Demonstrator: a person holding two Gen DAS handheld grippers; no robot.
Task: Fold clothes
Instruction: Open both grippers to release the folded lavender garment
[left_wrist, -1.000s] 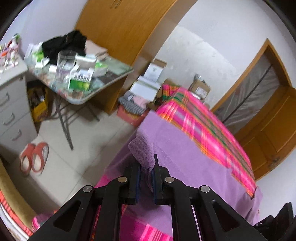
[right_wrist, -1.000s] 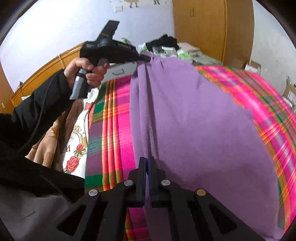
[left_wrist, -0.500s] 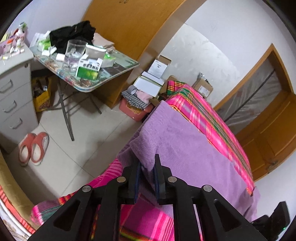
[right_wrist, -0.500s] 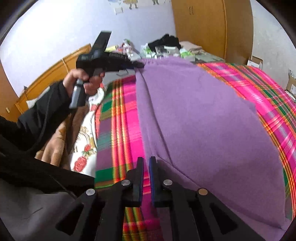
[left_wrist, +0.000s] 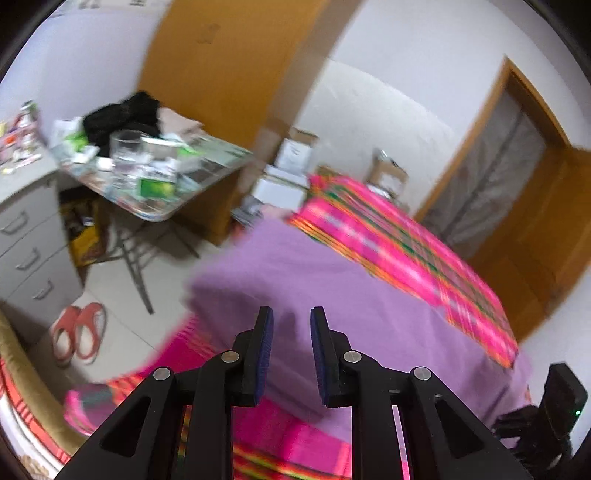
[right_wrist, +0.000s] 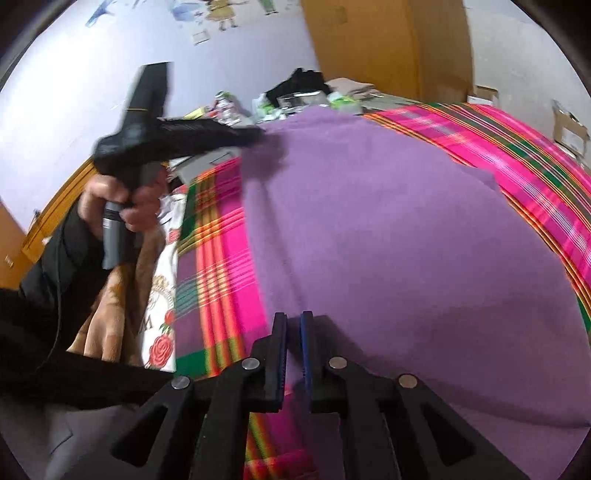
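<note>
1. A large purple fleece garment (right_wrist: 388, 229) lies spread flat on a bed covered with a pink, green and orange plaid blanket (right_wrist: 218, 258); the plaid shows along the garment's near side and along its far side (left_wrist: 399, 251).
2. The left gripper (left_wrist: 291, 332) hovers over the garment's edge with its two black fingers spread apart; blue pads (left_wrist: 265, 350) face each other across a clear gap and nothing sits between them. The left wrist view is blurred.
3. In the right wrist view the left gripper (right_wrist: 255, 134) shows from the side, held by a hand (right_wrist: 122, 203) in a black sleeve, its tip at the far corner of the purple cloth.
4. The right gripper (right_wrist: 293, 332) has its fingers drawn close together with a narrow slot between the blue pads. It sits at the garment's near edge, and I cannot tell whether cloth is pinched in that slot.
5. Beside the bed stands a cluttered glass-topped folding worktop (left_wrist: 192, 184) bearing a clear glass jar (left_wrist: 127, 147), boxes and a heap of black clothing (left_wrist: 122, 118).
6. A grey drawer unit (left_wrist: 26, 240) stands by the worktop, and a pair of red slippers (left_wrist: 77, 332) rests on the tiled floor.
7. A floral sheet with red roses (right_wrist: 160, 314) lies at the bed's near side, next to the plaid.
</note>
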